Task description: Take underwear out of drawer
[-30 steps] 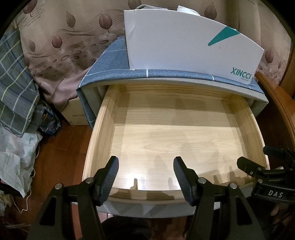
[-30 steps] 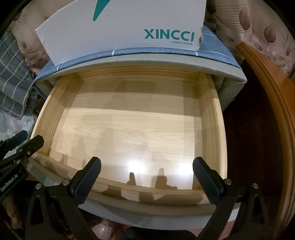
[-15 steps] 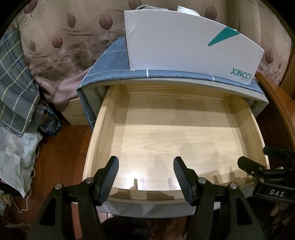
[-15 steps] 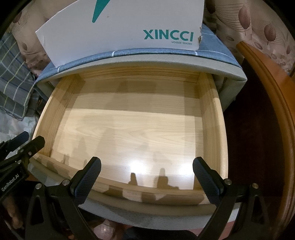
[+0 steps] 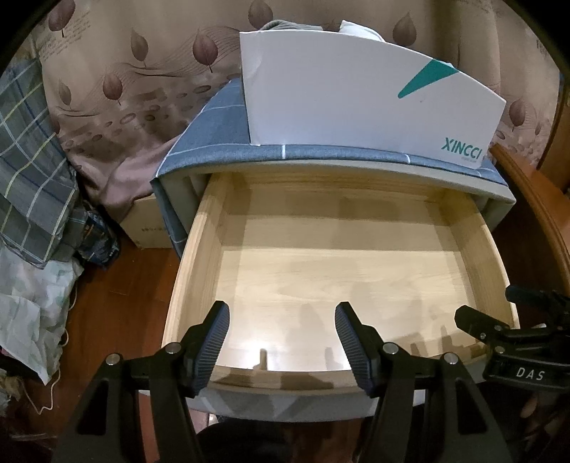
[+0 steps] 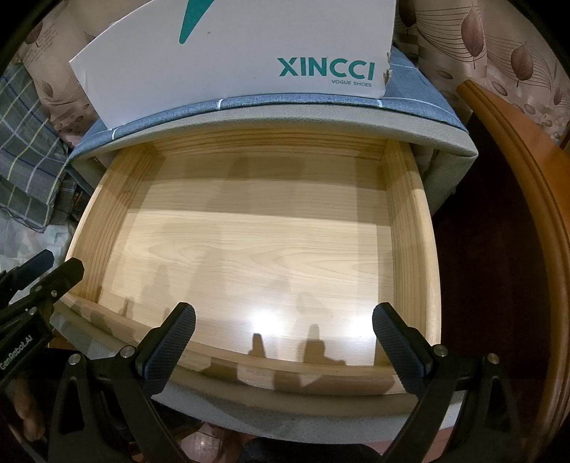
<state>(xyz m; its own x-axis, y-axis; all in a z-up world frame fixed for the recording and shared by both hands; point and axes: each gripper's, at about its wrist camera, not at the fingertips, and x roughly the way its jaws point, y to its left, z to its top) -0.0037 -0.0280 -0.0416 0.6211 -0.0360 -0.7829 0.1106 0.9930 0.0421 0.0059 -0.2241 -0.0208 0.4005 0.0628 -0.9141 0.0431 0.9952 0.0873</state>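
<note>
Nothing moved | drawer (image 5: 199,249) pulled out | both tongs (image 5: 281,334) (image 6: 283,334) agape — nothing held

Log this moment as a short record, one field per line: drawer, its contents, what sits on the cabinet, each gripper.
drawer: wooden drawer pulled out of the cabinet
contents: bare wood bottom in both views; no underwear visible inside
on cabinet: white shoe box printed XINCCI, cloth showing above its top edge
left gripper: open, nothing between its fingers, over the drawer's front edge
right gripper: open, nothing between its fingers, over the drawer's front edge
surroundings: plaid fabric and leaf-print curtain to the left
</note>
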